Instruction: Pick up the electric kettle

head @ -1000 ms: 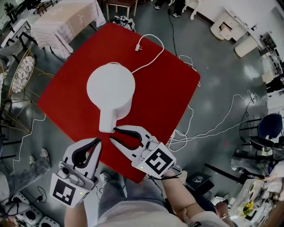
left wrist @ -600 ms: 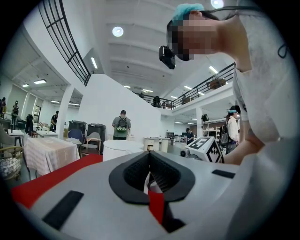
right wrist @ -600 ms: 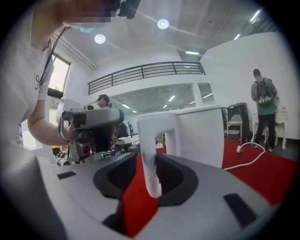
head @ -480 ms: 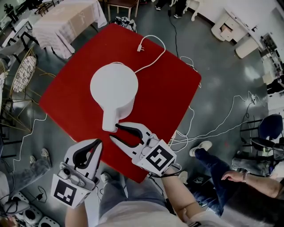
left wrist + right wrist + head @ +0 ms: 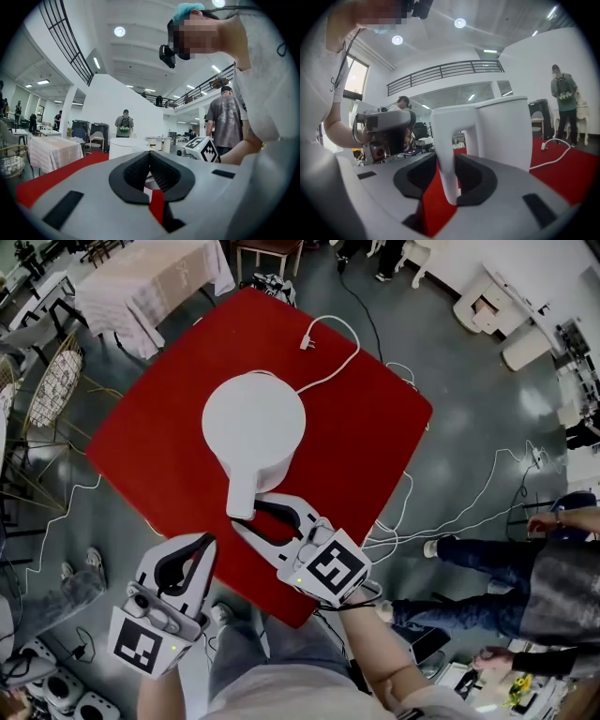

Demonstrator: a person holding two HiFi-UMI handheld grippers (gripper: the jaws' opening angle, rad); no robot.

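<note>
Where right gripper (image 5: 249,516) jaws gape, kettle handle (image 5: 442,140) sits between.

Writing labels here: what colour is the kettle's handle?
The handle is white; right gripper view shows it best.

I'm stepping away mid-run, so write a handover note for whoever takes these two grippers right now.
Left gripper: shut, empty, held at the near edge of the red table.
Right gripper: open, jaws either side of the handle, not clamped.
Kettle: upright on the table, its cord lying beyond it.
Done: approach to the handle.
Left: close on the handle, lift.
</note>
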